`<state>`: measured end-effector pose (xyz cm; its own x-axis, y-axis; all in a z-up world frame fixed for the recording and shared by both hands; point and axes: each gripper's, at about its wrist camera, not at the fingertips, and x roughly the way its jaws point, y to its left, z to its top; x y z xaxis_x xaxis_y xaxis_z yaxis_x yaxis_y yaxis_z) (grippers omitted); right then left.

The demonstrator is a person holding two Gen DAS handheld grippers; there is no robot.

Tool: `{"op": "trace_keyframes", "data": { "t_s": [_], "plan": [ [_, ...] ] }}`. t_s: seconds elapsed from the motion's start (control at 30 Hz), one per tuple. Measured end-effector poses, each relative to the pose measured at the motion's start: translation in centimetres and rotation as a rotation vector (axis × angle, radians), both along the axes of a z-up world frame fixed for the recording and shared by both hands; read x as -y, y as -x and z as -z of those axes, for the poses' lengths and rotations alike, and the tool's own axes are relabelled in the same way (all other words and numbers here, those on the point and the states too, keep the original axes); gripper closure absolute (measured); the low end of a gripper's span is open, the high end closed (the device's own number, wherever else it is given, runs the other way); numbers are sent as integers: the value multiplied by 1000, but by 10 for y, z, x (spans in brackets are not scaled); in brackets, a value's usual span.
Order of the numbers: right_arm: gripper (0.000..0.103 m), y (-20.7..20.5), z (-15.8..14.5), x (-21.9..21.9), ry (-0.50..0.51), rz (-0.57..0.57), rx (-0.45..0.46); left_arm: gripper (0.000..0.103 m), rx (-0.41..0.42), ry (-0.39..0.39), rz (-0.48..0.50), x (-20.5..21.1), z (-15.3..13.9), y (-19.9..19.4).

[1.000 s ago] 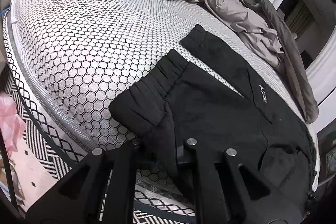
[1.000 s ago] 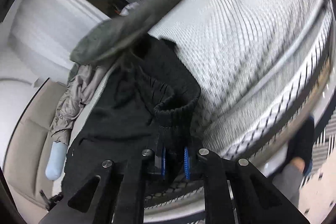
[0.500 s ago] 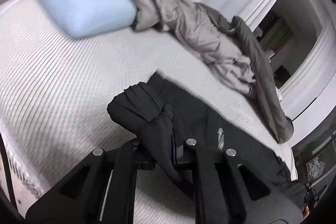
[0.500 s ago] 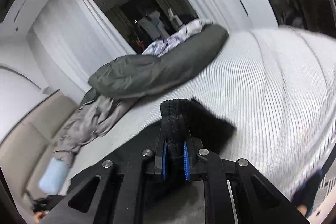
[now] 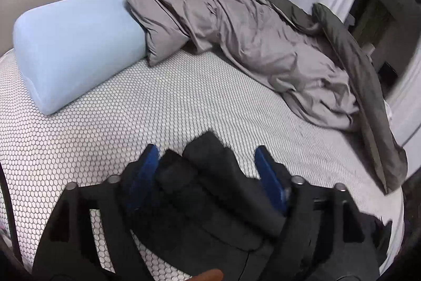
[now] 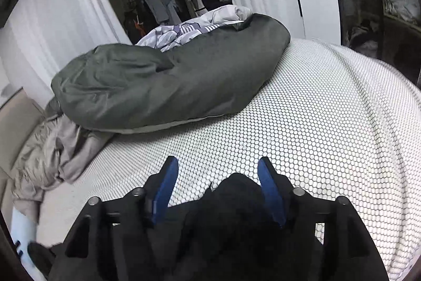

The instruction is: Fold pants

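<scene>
Black pants (image 5: 210, 175) lie on the honeycomb-patterned mattress (image 5: 171, 109), bunched between the fingers of my left gripper (image 5: 206, 162), which is open with its blue pads apart. In the right wrist view the pants' dark cuff end (image 6: 236, 191) sits between the spread blue pads of my right gripper (image 6: 217, 175), also open. Both grippers hover low over the fabric; most of the pants are hidden beneath them.
A light blue pillow (image 5: 73, 44) lies at the back left by the beige headboard. A crumpled grey duvet (image 5: 250, 44) and a dark green blanket (image 6: 163, 78) run along the far side. White curtains (image 6: 52, 17) hang behind.
Both grippers carried the gripped ends of the pants across the bed toward the far side, lowered them, and opened, letting go of the fabric.
</scene>
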<state>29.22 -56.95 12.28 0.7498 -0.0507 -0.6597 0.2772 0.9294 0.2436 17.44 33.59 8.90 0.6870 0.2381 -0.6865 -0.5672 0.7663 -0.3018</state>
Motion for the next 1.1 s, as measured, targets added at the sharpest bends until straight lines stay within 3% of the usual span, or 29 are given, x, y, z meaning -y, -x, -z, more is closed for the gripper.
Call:
{"op": "trace_keyframes", "data": {
  "t_s": [0.1, 0.33, 0.4, 0.47, 0.53, 0.7, 0.83, 0.9, 0.97, 1.03, 1.1],
  "plan": [
    [16, 30, 2, -13, 46, -54, 29, 21, -4, -5, 39, 13, 15, 31],
    [15, 121, 43, -24, 33, -198, 11, 21, -1, 67, 126, 59, 79, 101],
    [15, 137, 50, -29, 35, -225, 3, 22, -39, 75, 184, 72, 93, 93],
    [15, 147, 56, -36, 46, -245, -6, 33, -72, 48, 203, 84, 99, 81],
    [19, 154, 62, -43, 33, -267, -20, 40, -71, 77, 269, 99, 97, 68],
    [46, 153, 78, -77, -22, -367, -55, 41, -70, 31, 384, 142, 84, 50],
    [49, 113, 102, -121, -113, -516, -163, 40, -121, 25, 470, 168, 81, 9],
    [49, 78, 113, -143, -199, -540, -192, 40, -142, -18, 454, 174, 77, -21],
    [49, 52, 116, -149, -245, -449, -184, 40, -121, -55, 385, 172, 68, -51],
    [49, 45, 109, -146, -149, -296, -178, 40, -151, -85, 267, 158, 63, -66],
    [48, 61, 97, -140, -125, -278, -135, 40, -123, -49, 264, 144, 56, -59]
  ]
}}
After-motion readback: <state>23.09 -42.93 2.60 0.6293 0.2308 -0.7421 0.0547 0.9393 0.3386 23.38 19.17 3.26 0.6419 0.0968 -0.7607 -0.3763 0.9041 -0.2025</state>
